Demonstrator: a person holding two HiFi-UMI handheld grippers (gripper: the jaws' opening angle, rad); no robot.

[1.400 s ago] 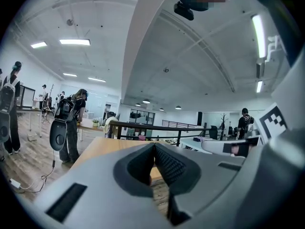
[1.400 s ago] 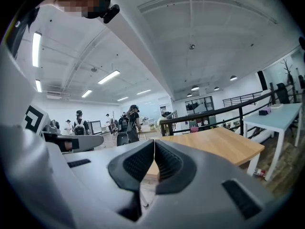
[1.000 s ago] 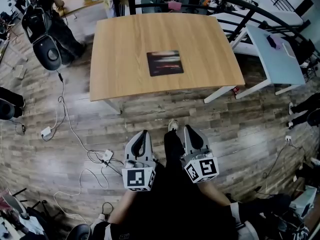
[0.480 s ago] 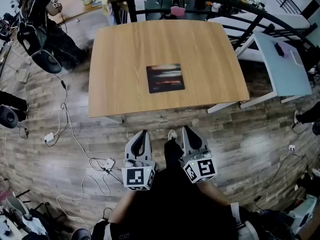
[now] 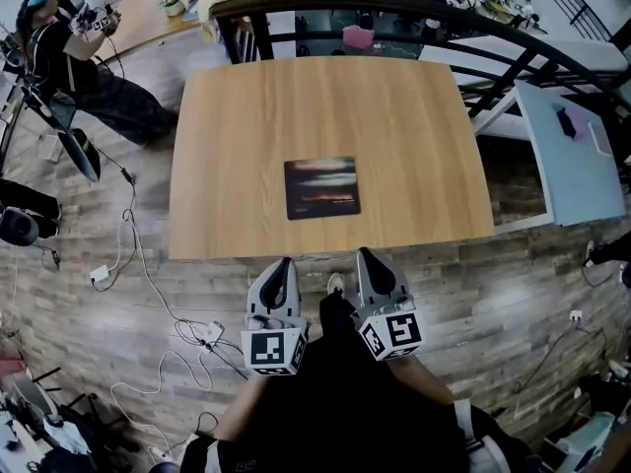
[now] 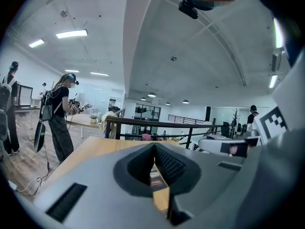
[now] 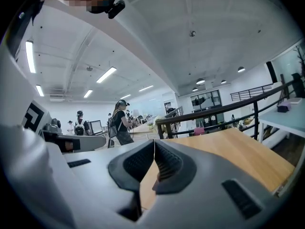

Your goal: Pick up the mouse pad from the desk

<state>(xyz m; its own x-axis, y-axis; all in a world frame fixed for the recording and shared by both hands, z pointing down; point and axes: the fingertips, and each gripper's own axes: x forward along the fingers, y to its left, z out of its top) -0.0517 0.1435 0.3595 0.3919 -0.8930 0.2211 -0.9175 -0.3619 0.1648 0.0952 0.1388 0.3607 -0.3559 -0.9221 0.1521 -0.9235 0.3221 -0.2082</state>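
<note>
A dark rectangular mouse pad [image 5: 322, 187] lies flat on the wooden desk [image 5: 414, 116], a little toward its near edge. My left gripper [image 5: 284, 264] and right gripper [image 5: 363, 255] are held side by side just short of that edge, both pointing at the desk, both shut with nothing between their jaws. In the left gripper view the shut left gripper [image 6: 154, 145] shows a strip of the mouse pad [image 6: 155, 180] through the gap below its tips. The right gripper view has the right gripper [image 7: 155, 142] shut, with the desk [image 7: 238, 151] stretching ahead.
A black railing [image 5: 394, 8] runs behind the desk. A light blue table [image 5: 572, 166] stands to the right. A person [image 5: 59, 57] stands at the far left. Cables and a power strip [image 5: 202, 308] lie on the wooden floor to my left.
I have walked toward the desk with both grippers shut. The desk and mouse pad now sit much nearer in the head view, the desk's near edge just ahead of the jaw tips.
</note>
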